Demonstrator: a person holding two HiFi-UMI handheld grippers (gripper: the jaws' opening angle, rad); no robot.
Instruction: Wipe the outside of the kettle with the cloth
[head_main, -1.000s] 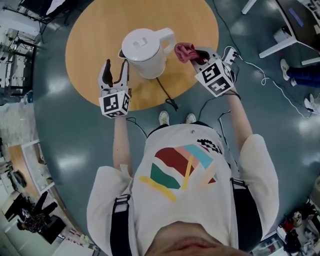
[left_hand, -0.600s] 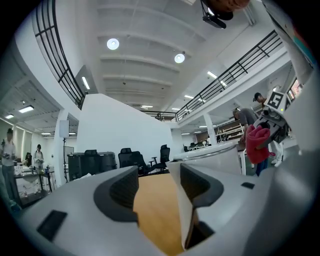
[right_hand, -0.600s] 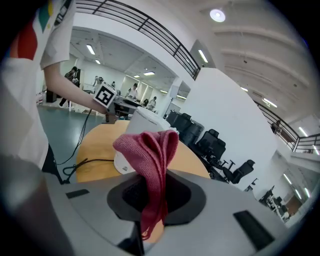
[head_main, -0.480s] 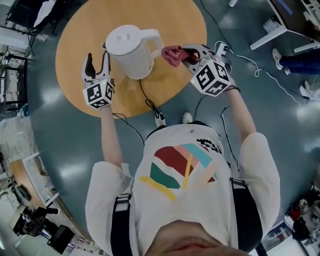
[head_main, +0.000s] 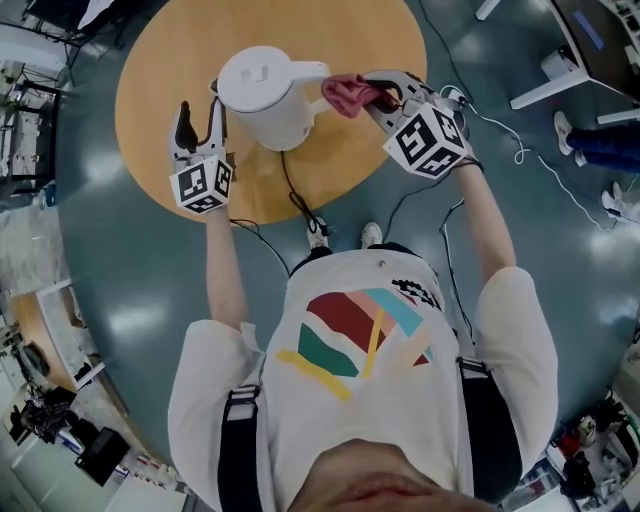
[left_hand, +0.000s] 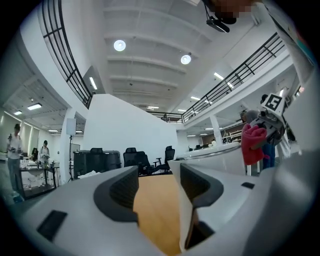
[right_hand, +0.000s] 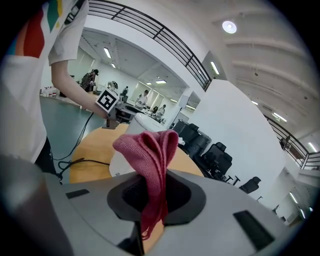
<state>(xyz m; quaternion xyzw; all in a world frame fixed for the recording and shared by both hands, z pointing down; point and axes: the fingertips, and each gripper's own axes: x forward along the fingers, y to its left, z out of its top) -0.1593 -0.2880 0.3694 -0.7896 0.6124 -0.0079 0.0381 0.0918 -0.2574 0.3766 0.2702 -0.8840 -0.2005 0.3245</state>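
a white kettle (head_main: 262, 90) stands upright on a round wooden surface (head_main: 160, 60), its handle turned toward the person's right. the right hand-held gripper (head_main: 378, 92) is clamped on a pink-red cloth (head_main: 345, 93), and the bunched free end of the cloth touches the kettle at the handle, near the top. in the right gripper view the jaws of this hand-held gripper (right_hand: 152, 195) pinch the cloth (right_hand: 150, 155) between them, a fold standing up above the jaws and frayed threads hanging below, with the kettle (right_hand: 122, 160) just behind.

the left hand-held gripper (head_main: 198, 118) sits just beside the kettle's left side, over the surface. its own view (left_hand: 157, 187) shows the jaws apart with bare wood between them; the kettle (left_hand: 220, 156) is at the right and the cloth (left_hand: 254, 142) beyond it.

a black cord (head_main: 295, 195) runs from the kettle's base over the surface edge to the grey floor (head_main: 100, 260).

the left cube (head_main: 202, 187) and right cube (head_main: 428, 140) carry black-and-white square marker patterns, not letters. the person's white shirt (head_main: 360, 340) has a print of coloured stripes; a small black mark (head_main: 415, 292) near it is too small to read.
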